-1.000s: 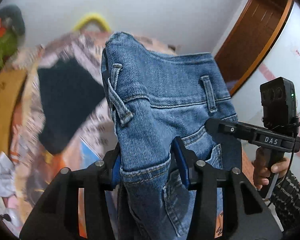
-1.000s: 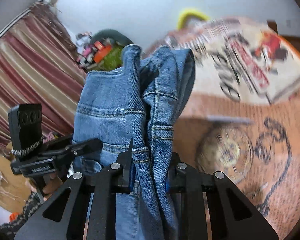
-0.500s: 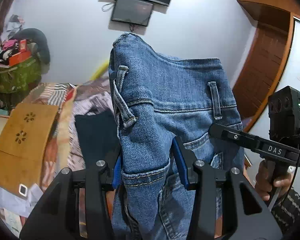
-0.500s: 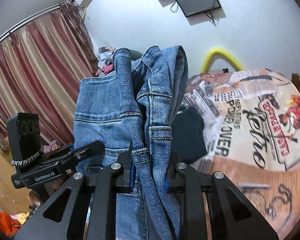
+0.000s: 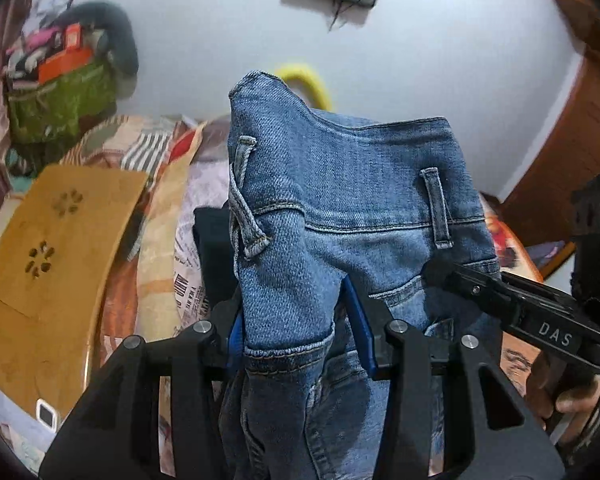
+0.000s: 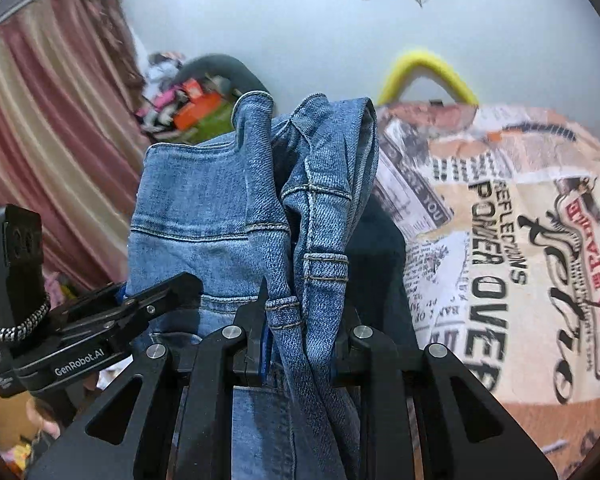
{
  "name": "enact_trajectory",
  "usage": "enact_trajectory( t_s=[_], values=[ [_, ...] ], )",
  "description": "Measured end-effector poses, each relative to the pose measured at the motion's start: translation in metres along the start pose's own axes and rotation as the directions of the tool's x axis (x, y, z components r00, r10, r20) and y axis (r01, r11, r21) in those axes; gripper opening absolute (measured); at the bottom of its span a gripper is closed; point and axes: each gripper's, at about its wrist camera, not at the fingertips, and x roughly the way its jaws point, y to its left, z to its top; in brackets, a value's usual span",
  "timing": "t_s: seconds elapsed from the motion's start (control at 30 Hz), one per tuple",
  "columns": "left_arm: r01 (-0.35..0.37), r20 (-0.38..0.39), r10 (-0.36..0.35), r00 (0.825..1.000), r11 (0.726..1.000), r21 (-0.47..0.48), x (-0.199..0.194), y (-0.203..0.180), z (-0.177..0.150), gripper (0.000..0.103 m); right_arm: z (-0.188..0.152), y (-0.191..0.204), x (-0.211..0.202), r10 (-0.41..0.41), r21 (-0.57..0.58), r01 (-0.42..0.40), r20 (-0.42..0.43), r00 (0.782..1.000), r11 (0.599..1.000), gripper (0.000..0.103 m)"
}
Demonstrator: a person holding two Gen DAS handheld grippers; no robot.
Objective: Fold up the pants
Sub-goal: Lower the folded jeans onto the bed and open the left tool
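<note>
Blue denim jeans [image 5: 340,208] hang in the air by the waistband, held between both grippers. My left gripper [image 5: 296,336] is shut on one end of the waistband, with blue pads pressing the denim. My right gripper [image 6: 300,340] is shut on the bunched other end of the jeans [image 6: 228,216]. Each gripper shows in the other's view: the right gripper [image 5: 440,272] at the right edge of the left wrist view, the left gripper [image 6: 184,284] at the left of the right wrist view. The legs drop out of sight below.
Below lies a bed with a printed newspaper-pattern cover [image 6: 500,220]. A dark folded garment [image 5: 212,248] lies on it. A wooden board [image 5: 52,248] is at the left, a green bag with clutter [image 5: 60,96] beyond, a curtain [image 6: 40,140], a wooden door [image 5: 572,140] at right.
Both grippers tilted up and then partly back down with the jeans still held; the bed and dark garment sit higher in view than half a second ago. Both grips are unchanged.
</note>
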Motion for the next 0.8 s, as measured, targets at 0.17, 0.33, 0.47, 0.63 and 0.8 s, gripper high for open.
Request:
enact_trajectory(
  t_s=[0.17,0.33,0.47,0.63,0.8],
  values=[
    [-0.043,-0.065,0.043,0.997,0.999,-0.006,0.062,0.019,-0.007,0.042,0.003,-0.021,0.061,-0.079,0.004,0.080,-0.134,0.988,0.997,0.020],
    [-0.112,-0.176,0.106,0.979,0.994,-0.019,0.109,0.028,-0.025,0.042,-0.014,-0.030,0.085,-0.193,-0.110,0.174,-0.191,0.962,0.979,0.027],
    [-0.134,-0.191,0.132,0.973,0.991,0.000,0.111,0.036,-0.039,0.043,-0.019,-0.036,0.070,-0.153,-0.072,0.141,-0.188,0.970,0.987,0.027],
    [-0.102,-0.160,0.098,0.982,0.995,-0.020,0.059,0.028,-0.042,0.043,-0.022,-0.025,0.034,-0.134,-0.076,0.125,-0.132,0.982,0.989,0.027],
    [-0.061,-0.074,0.059,0.996,0.998,-0.023,-0.021,0.008,-0.039,0.043,-0.021,-0.005,-0.019,-0.069,-0.084,0.065,-0.050,0.996,0.994,0.027]
  ],
)
